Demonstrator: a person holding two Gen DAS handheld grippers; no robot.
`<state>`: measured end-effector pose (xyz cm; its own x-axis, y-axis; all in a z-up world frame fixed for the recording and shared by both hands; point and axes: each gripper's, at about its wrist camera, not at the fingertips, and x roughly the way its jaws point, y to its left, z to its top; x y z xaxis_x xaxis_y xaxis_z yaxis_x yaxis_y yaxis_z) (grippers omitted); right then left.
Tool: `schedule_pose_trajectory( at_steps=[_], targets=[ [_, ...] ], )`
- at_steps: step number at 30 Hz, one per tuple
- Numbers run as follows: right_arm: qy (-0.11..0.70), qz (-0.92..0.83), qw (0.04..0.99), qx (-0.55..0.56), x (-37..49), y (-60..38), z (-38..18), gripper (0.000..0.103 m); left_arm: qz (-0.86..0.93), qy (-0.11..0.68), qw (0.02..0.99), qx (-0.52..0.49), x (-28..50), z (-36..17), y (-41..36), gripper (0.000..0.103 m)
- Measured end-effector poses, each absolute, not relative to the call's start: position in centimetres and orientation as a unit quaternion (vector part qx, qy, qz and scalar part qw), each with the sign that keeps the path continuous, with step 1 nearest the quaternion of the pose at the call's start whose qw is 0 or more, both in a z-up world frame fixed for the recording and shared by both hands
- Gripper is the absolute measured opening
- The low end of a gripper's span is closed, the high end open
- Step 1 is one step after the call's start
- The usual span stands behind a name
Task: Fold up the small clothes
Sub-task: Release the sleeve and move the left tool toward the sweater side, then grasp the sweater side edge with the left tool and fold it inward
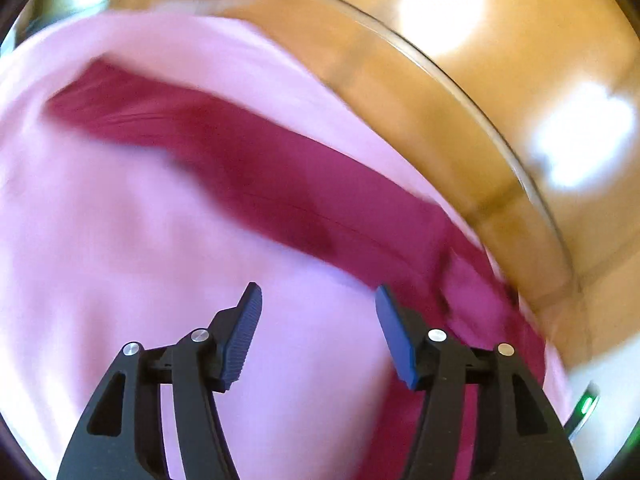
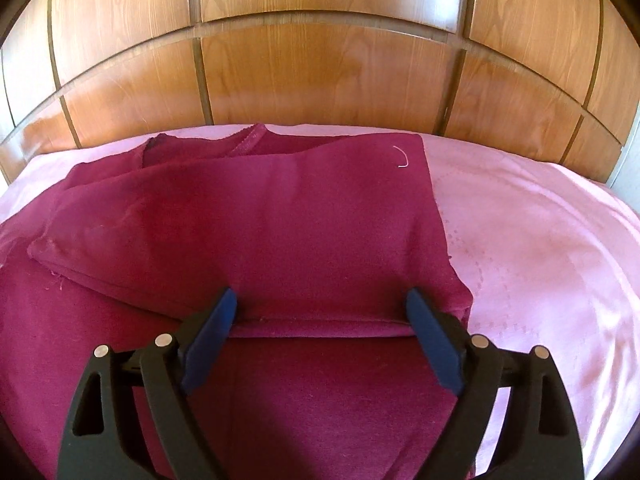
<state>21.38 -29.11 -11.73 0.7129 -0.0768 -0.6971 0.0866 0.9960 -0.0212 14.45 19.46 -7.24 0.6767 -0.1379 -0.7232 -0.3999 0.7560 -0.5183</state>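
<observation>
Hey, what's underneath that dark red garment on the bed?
The dark red garment lies on a pink bedsheet, which shows around its edges. A folded layer sits on top of its lower part. Whatever is directly beneath the cloth is covered. Both grippers are open above it.

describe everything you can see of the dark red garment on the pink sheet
The dark red soft-knit garment lies on the pink satin bedsheet, in front of the wooden panelled headboard. It is partly folded: an upper layer lies over a lower one, its hemmed edge running between the open right gripper fingers. A neckline shows at the far edge, and a small white thread sits near the far right corner. In the blurred left wrist view it appears as a dark red band beyond the open left gripper.
</observation>
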Motion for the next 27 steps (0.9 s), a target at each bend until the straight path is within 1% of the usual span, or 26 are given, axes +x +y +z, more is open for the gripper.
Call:
schedule_pose_trajectory(
  at_steps=[4, 8, 9, 11, 12, 16, 17, 19, 20, 21, 24, 27],
  targets=[
    [0.373, -0.048, 0.926, 0.000, 21.3, -28.9, -11.7, 0.087, 0.155, 0.363, 0.814, -0.427, 11.9, -8.0, 28.2, 0.058],
    [0.373, -0.050, 0.926, -0.002, 21.2, -28.8, -11.7, 0.087, 0.191, 0.318, 0.784, -0.498, 10.4, -8.5, 34.8, 0.057],
    [0.373, -0.051, 0.927, -0.003, 21.2, -28.8, -11.6, 0.087, 0.193, 0.310, 0.779, -0.510, 10.4, -8.6, 36.0, 0.052],
    [0.372, -0.052, 0.927, -0.004, 21.2, -28.7, -11.6, 0.087, 0.194, 0.304, 0.767, -0.531, 11.1, -9.0, 38.1, 0.050],
    [0.372, -0.053, 0.927, -0.005, 21.2, -28.7, -11.6, 0.087, 0.195, 0.303, 0.765, -0.534, 11.4, -9.1, 38.6, 0.046],
    [0.372, -0.056, 0.927, -0.009, 21.2, -28.7, -11.6, 0.087, 0.211, 0.310, 0.763, -0.527, 13.7, -9.6, 39.8, 0.044],
    [0.371, -0.057, 0.927, -0.010, 21.2, -28.6, -11.6, 0.087, 0.218, 0.311, 0.762, -0.524, 13.6, -9.7, 40.3, 0.041],
    [0.371, -0.059, 0.927, -0.012, 21.2, -28.6, -11.6, 0.088, 0.226, 0.319, 0.766, -0.511, 14.5, -9.6, 40.9, 0.028],
    [0.371, -0.059, 0.927, -0.014, 21.2, -28.6, -11.6, 0.088, 0.233, 0.327, 0.767, -0.500, 14.5, -9.3, 41.3, 0.016],
    [0.371, -0.060, 0.926, -0.015, 21.2, -28.5, -11.7, 0.088, 0.236, 0.333, 0.768, -0.494, 14.9, -9.1, 41.3, 0.008],
    [0.371, -0.061, 0.927, -0.016, 21.2, -28.5, -11.7, 0.088, 0.222, 0.331, 0.783, -0.478, 15.2, -8.1, 40.8, 0.007],
    [0.371, -0.061, 0.927, -0.016, 21.3, -28.5, -11.7, 0.088, 0.174, 0.319, 0.810, -0.460, 15.7, -5.8, 38.6, 0.007]
  ],
)
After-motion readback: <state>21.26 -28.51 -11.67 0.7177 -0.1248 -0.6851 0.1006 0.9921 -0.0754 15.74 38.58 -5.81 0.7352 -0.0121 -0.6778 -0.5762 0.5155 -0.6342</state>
